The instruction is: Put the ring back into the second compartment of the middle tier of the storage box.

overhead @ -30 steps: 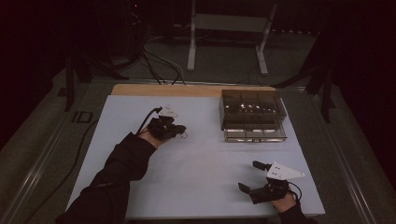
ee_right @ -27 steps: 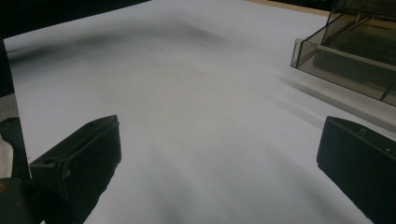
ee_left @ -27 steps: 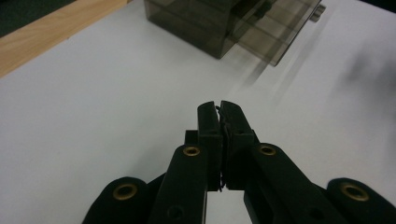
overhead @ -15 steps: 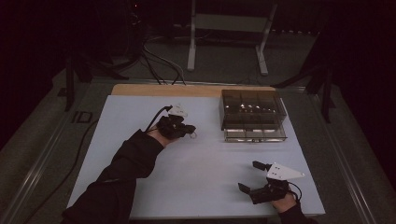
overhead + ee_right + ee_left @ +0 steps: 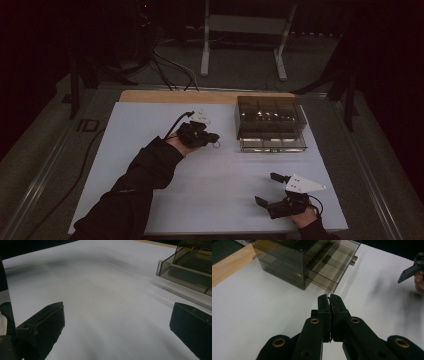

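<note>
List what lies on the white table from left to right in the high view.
Person's left sleeve → left gripper, fingers pressed together → smoky clear drawer box → right gripper, fingers spread apart, near the table's front right corner.

The high view is dim and grainy; the room beyond the far edge sinks into near black, and only the white sheet on the counter catches light. Small glints sit on top of the smoky plastic drawer box. In the left gripper view the sheet is bright and evenly lit, with a soft smeared shadow at the right. The right gripper view is softer: streaky blur runs across the sheet, and the dark jaws at the bottom corners are out of focus.
</note>
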`<state>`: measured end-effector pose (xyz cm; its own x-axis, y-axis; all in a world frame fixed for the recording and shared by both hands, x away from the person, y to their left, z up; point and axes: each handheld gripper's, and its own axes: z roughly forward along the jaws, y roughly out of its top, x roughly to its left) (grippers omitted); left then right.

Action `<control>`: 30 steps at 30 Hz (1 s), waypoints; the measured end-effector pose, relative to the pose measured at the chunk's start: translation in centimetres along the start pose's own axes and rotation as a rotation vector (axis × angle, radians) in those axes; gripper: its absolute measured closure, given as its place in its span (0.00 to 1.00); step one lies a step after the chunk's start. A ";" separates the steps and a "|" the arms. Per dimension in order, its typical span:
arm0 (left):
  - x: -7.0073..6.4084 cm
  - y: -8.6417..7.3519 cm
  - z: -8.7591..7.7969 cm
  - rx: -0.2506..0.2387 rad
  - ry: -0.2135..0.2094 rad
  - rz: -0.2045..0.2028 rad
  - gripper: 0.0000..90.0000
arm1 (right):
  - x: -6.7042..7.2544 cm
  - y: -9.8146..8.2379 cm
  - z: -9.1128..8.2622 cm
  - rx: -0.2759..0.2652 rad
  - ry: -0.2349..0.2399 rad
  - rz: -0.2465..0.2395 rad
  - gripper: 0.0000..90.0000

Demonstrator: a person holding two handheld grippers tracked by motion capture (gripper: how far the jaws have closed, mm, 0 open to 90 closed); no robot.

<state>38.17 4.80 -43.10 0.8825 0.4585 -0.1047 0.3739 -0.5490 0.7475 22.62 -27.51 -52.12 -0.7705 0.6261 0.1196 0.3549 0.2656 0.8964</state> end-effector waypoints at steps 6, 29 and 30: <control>-0.5 0.9 0.2 -0.010 -0.014 0.012 1.00 | 0.0 0.0 0.0 0.000 -0.001 0.001 0.00; -2.0 4.5 2.0 -0.028 -0.054 0.048 1.00 | -0.1 -0.1 0.0 -0.001 0.004 0.006 0.00; -2.0 4.6 2.1 -0.029 -0.055 0.048 1.00 | -0.1 -0.1 0.0 -0.001 0.003 0.006 0.00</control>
<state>38.73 -0.10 -40.83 0.9138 0.3927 -0.1039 0.3233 -0.5483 0.7713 22.65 -27.65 -52.22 -0.7701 0.6253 0.1261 0.3590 0.2615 0.8959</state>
